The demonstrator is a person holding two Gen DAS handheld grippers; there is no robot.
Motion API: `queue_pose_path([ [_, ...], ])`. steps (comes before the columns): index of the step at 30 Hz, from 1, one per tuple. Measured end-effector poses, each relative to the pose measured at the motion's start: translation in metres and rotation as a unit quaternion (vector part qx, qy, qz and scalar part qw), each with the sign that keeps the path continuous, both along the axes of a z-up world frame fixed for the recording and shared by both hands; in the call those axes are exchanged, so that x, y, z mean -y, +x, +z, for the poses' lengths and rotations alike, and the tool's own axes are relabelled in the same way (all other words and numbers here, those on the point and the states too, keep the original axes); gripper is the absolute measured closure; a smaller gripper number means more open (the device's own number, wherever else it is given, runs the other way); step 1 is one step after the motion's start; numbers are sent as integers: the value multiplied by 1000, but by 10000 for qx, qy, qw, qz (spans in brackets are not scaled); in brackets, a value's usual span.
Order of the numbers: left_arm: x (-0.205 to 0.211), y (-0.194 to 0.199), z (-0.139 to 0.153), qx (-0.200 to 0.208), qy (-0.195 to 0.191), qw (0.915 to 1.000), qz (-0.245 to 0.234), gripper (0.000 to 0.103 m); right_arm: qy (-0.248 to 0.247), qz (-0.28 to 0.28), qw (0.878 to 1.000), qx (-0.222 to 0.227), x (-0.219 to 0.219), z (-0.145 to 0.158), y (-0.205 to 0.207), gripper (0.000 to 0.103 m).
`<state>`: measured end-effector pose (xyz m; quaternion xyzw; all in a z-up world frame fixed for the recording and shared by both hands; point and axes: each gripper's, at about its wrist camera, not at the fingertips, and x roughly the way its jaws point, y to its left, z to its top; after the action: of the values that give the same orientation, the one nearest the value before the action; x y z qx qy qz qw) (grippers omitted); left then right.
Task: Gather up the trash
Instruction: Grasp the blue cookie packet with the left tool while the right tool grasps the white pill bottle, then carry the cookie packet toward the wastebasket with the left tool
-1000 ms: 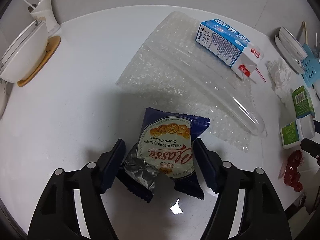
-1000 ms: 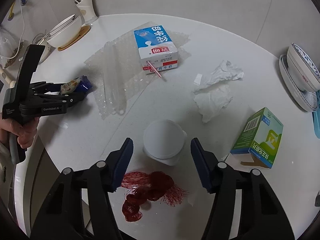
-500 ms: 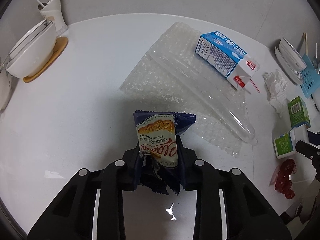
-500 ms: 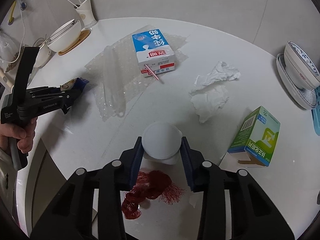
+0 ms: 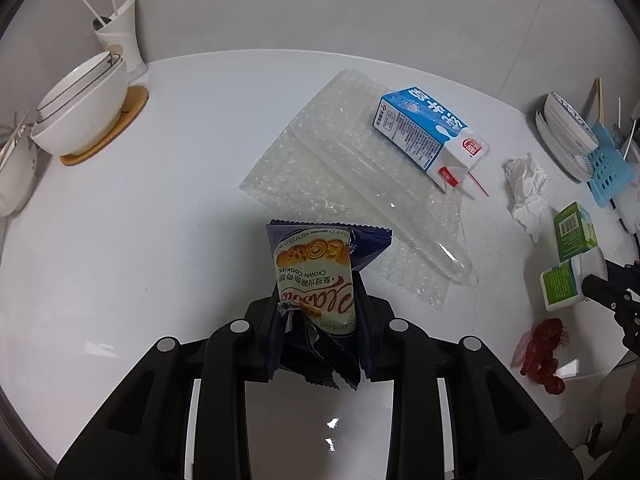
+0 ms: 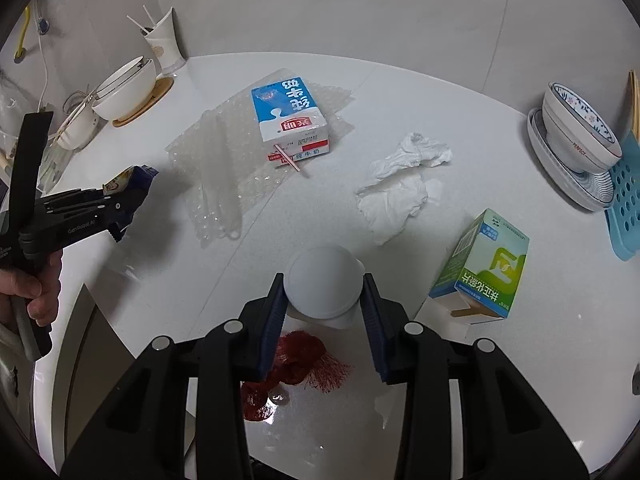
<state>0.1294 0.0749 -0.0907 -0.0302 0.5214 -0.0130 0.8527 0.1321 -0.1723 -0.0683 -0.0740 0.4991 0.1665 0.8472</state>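
Note:
My left gripper (image 5: 320,320) is shut on a dark blue cookie wrapper (image 5: 316,268) and holds it above the white table (image 5: 160,220). From the right wrist view that gripper (image 6: 132,196) and the wrapper (image 6: 128,178) hang at the left. My right gripper (image 6: 324,294) is shut on a white bottle (image 6: 324,276), which shows a green label (image 5: 560,286) in the left wrist view. Under the bottle lies a red net (image 6: 304,368). A blue milk carton (image 6: 290,116) rests on bubble wrap (image 5: 344,200).
A crumpled tissue (image 6: 400,184) and a green box (image 6: 484,268) lie right of centre. Stacked white bowls on a wooden coaster (image 5: 84,108) and a cup with sticks (image 5: 120,36) stand far left. A patterned bowl on plates (image 6: 576,140) and a blue rack (image 6: 624,200) stand right.
Both grippers closed from open: the left on the cookie wrapper, the right on the white bottle. Each then rose a little, lifting its thing off the table.

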Motion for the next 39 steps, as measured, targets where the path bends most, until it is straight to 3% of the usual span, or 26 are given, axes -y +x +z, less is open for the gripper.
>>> queue_pose_path([
  [19, 23, -43, 41, 199, -18, 9993, 306, 74, 167, -309, 9989, 326, 20, 31, -35, 68],
  [39, 48, -106, 69, 338, 48, 9992, 187, 75, 433, -386, 9964, 612, 21, 58, -92, 68],
])
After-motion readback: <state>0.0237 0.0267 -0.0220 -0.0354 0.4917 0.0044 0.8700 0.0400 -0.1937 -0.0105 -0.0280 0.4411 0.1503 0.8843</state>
